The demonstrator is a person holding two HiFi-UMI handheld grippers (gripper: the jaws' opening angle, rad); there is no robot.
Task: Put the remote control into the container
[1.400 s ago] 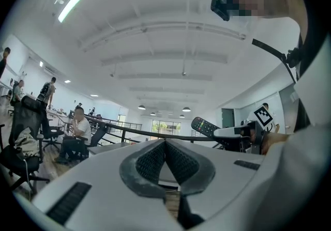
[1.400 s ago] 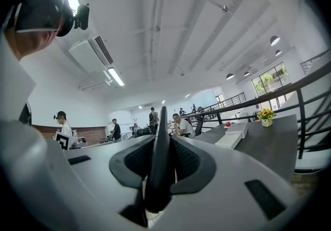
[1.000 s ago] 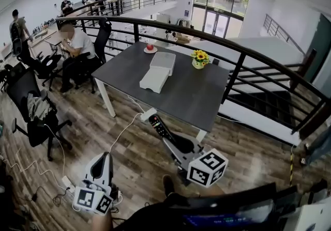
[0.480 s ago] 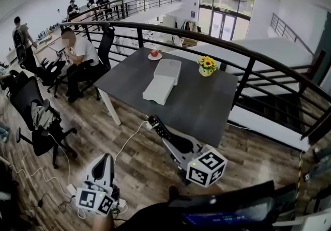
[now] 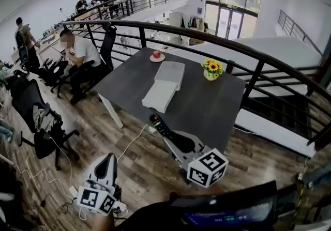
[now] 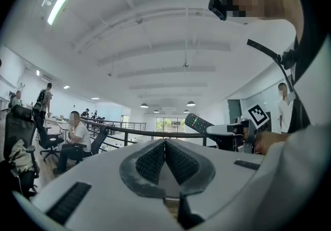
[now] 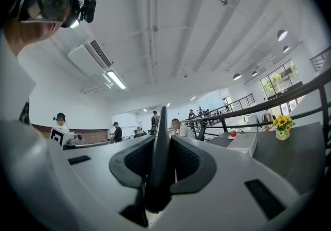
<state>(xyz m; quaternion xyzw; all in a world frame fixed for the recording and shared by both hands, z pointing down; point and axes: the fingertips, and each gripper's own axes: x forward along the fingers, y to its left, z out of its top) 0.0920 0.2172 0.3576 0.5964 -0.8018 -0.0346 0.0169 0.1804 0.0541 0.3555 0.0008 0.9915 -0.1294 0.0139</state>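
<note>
Here, the remote control [image 5: 159,125] is clamped by its rear end between the jaws of the right gripper [image 5: 178,143]. It is held in the air over the wooden floor [image 5: 134,157], just before the near edge of the dark table [image 5: 207,106] and well apart from the white container [image 5: 160,94]. Its long axis runs away from the person, and its free end is pointed forward and to the left, toward the table. The button face is turned upward in the head view.

In the right gripper view the remote is seen only edge-on, as a thin dark blade pressed between the two pads. In the left gripper view its buttoned face is shown from the side, raised above the railing [image 5: 232,49]. That view alone shows the jaws of the left gripper [image 5: 109,158], which are closed together with nothing between them. The head view places that gripper low on the left, over the floor.

One remote, one container and two grippers are counted. On the table one red apple [image 5: 156,54] on a small plate and one pot of yellow flowers [image 5: 212,66] are also seen. One seated person [image 5: 77,51] is visible beyond the table's left end, and several more people are seen farther back.
</note>
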